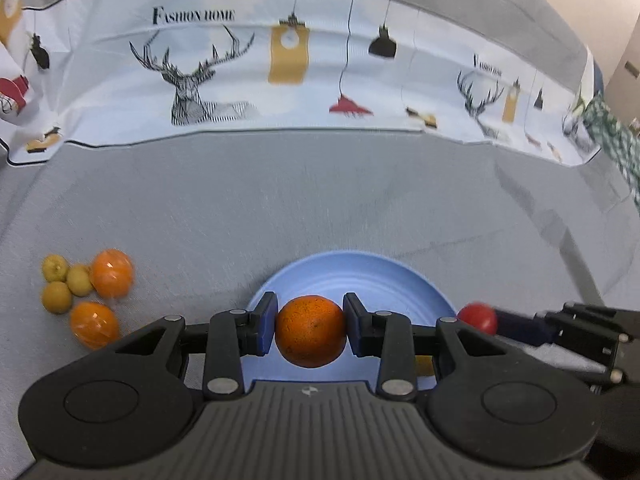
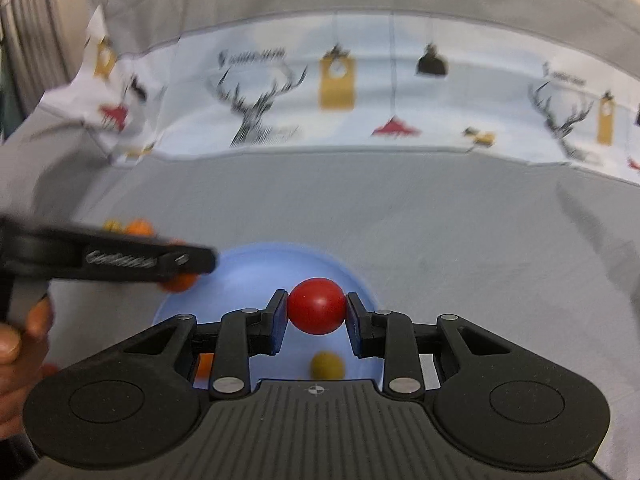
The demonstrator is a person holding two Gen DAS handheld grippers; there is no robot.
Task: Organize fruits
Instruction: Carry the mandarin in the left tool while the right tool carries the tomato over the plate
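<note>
Black hand-held gripper (image 1: 310, 326), blue pads (image 1: 267, 322), silver screws.

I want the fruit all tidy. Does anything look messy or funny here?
Mostly tidy. The odd bit is the printed cloth behind the blue plate: it lies creased and wavy. Loose fruits sit clustered on the table, off the plate. Nothing is spilled or squashed.

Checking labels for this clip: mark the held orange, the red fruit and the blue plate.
orange (image 1: 310, 332): left wrist view, front face.
red fruit (image 2: 316, 306): right wrist view, front face.
blue plate (image 1: 384, 280): left wrist view, bare inner surface.
</note>
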